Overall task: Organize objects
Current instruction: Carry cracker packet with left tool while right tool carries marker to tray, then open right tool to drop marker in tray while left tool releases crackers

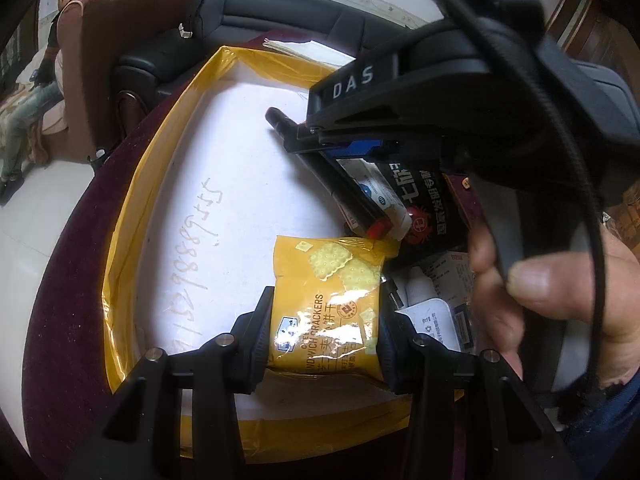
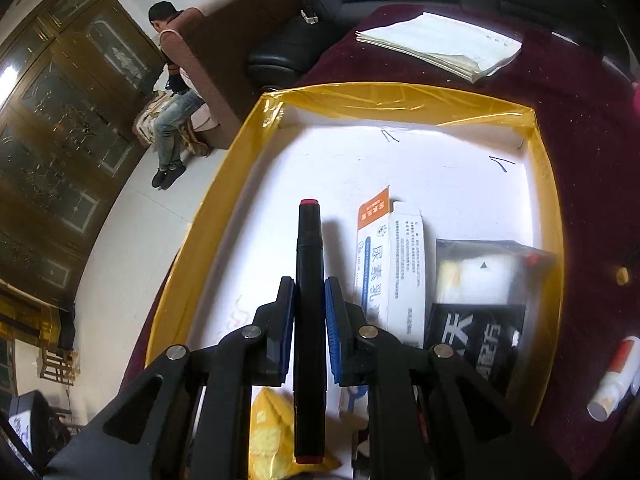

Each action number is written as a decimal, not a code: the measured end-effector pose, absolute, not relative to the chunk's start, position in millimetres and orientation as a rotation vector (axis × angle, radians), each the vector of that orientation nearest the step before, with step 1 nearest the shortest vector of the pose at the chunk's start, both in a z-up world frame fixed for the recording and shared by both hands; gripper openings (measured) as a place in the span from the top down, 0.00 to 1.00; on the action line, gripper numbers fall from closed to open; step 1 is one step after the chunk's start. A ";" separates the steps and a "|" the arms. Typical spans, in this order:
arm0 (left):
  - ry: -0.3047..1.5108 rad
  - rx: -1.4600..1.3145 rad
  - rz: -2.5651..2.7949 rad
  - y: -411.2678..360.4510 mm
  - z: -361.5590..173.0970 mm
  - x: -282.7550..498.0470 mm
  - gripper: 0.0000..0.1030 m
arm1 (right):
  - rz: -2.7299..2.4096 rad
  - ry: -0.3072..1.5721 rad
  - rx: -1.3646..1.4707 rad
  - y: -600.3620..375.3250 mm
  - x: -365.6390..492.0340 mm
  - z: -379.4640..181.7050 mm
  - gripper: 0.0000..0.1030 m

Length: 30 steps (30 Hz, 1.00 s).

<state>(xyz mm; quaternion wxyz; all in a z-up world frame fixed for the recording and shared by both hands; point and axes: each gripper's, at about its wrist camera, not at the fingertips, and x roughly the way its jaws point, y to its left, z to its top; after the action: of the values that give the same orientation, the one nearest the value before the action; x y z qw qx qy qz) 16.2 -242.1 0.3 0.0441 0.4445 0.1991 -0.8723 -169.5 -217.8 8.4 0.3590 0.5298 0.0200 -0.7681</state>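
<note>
While the dark red tablecloth (image 2: 568, 92) covered the table under everything, we saw on it a shallow box (image 1: 132, 216) with a white floor and yellow taped walls, and that box held most of what we were sorting. Beyond the table stood a black sofa (image 1: 280, 4) and a brown armchair (image 2: 224, 40), past which a person (image 2: 172, 92) sat bent forward. On the cloth behind the box lay a stack of white papers (image 2: 440, 44). Our left gripper (image 1: 324, 340) pointed down into the near part of the box, its jaws narrowed on both sides of a yellow packet of sandwich crackers (image 1: 324, 300), whose lower edge we could not tell from the floor of the box. Our right gripper (image 2: 310, 300), worked by a hand (image 1: 560, 280), was clamped tight on a black marker (image 2: 308, 280) with red ends, which ran out ahead between the blue pads and hung above the box floor. Just right of the marker lay a white and orange medicine carton (image 2: 388, 256), then a clear bag (image 2: 480, 272) with something white in it, and nearer us a black packet (image 2: 476, 332) with white characters. Outside the right wall of the box, a small white bottle (image 2: 612, 380) lay on the cloth.
</note>
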 end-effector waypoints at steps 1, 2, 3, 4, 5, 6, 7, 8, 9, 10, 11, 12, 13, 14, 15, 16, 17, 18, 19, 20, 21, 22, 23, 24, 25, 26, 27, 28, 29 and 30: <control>0.606 1.361 -2.662 -242.2 -0.3 15.7 0.61 | -1.986 0.056 1.368 -218.0 -170.6 7.3 0.88; 0.604 1.365 -2.659 -242.1 -0.9 15.0 0.61 | -1.987 0.054 1.371 -217.9 -171.8 6.2 0.88; 0.600 1.365 -2.659 -241.7 -0.6 14.9 0.61 | -1.987 0.052 1.375 -217.5 -172.9 5.1 0.88; 0.599 1.367 -2.659 -241.5 -0.6 14.9 0.61 | -1.988 0.057 1.379 -217.6 -174.2 3.7 0.88; 0.601 1.369 -2.659 -241.7 -0.4 14.3 0.61 | -1.989 0.064 1.384 -218.4 -175.6 1.7 0.88; 0.601 1.371 -2.659 -241.5 -0.1 14.3 0.61 | -1.985 0.061 1.392 -217.8 -177.4 0.0 0.88; 0.601 1.371 -2.659 -241.3 0.0 14.5 0.61 | -1.980 0.056 1.399 -218.1 -179.1 -1.5 0.88; 0.601 1.371 -2.659 -241.1 -0.1 14.6 0.61 | -1.979 0.052 1.405 -218.0 -181.2 -2.3 0.88; 0.603 1.370 -2.658 -241.0 0.0 14.7 0.61 | -1.978 0.051 1.408 -218.0 -182.4 -2.7 0.88; 0.603 1.370 -2.658 -240.8 0.0 14.8 0.61 | -1.974 0.050 1.409 -217.9 -183.0 -2.5 0.88; 0.600 1.371 -2.659 -241.2 0.0 14.6 0.61 | -1.972 0.049 1.408 -217.9 -183.1 -2.4 0.88; 0.598 1.373 -2.659 -241.4 0.0 14.4 0.61 | -1.971 0.051 1.408 -217.9 -182.2 -2.5 0.88; 0.598 1.374 -2.658 -241.7 0.1 14.4 0.61 | -1.971 0.054 1.408 -217.5 -181.7 -2.5 0.88; 0.598 1.377 -2.657 -241.9 0.2 14.2 0.61 | -1.967 0.055 1.409 -217.9 -180.8 -2.2 0.88; 0.599 1.377 -2.656 -244.9 0.1 14.6 0.61 | -1.961 0.056 1.412 -218.6 -180.9 -2.2 0.88; 0.598 1.377 -2.655 -245.8 -0.8 15.3 0.61 | -1.963 0.059 1.410 -219.0 -180.0 -1.6 0.88; 0.594 1.378 -2.654 -244.4 -0.9 15.1 0.61 | -1.967 0.067 1.406 -219.0 -178.9 -1.0 0.87; 0.589 1.378 -2.651 -243.8 -1.2 14.0 0.61 | -1.965 0.073 1.406 -219.1 -178.2 -1.1 0.87; 0.584 1.380 -2.649 -242.8 -1.2 13.3 0.61 | -1.958 0.076 1.408 -219.0 -177.7 -1.3 0.87; 0.578 1.383 -2.646 -242.3 -1.0 12.9 0.61 | -1.956 0.076 1.410 -218.9 -177.6 -1.6 0.87; 0.574 1.383 -2.644 -241.4 -0.9 12.8 0.61 | -1.956 0.076 1.412 -218.6 -177.8 -1.8 0.87; 0.570 1.384 -2.643 -241.1 -0.5 12.6 0.61 | -1.952 0.079 1.411 -218.0 -177.4 -1.3 0.87; 0.566 1.386 -2.642 -240.0 -0.4 13.1 0.61 | -1.951 0.081 1.411 -218.3 -177.4 -0.8 0.87; 0.564 1.386 -2.639 -239.2 -0.4 13.2 0.61 | -1.952 0.079 1.411 -217.2 -177.1 0.0 0.87; 0.564 1.387 -2.637 -239.0 -0.3 13.2 0.61 | -1.952 0.078 1.411 -216.5 -176.9 1.0 0.87; 0.568 1.389 -2.634 -239.0 -0.3 13.2 0.61 | -1.947 0.081 1.413 -216.2 -176.8 1.6 0.87; 0.570 1.389 -2.632 -238.6 -0.3 13.5 0.61 | -1.944 0.081 1.413 -216.1 -176.5 1.7 0.87; 0.572 1.391 -2.629 -238.7 -0.3 13.3 0.61 | -1.944 0.079 1.411 -214.5 -176.1 2.6 0.87; 0.575 1.391 -2.627 -239.3 -0.5 12.8 0.61 | -1.946 0.078 1.408 -212.8 -175.2 3.2 0.87; 0.583 1.392 -2.623 -239.4 -0.7 13.4 0.61 | -1.945 0.074 1.405 -211.5 -174.8 4.1 0.87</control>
<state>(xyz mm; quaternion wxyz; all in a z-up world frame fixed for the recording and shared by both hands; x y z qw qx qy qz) 13.4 -239.4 -0.7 0.0577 0.4591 0.1923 -0.8654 -174.8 -211.5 4.1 0.3620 0.5456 0.0289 -0.7553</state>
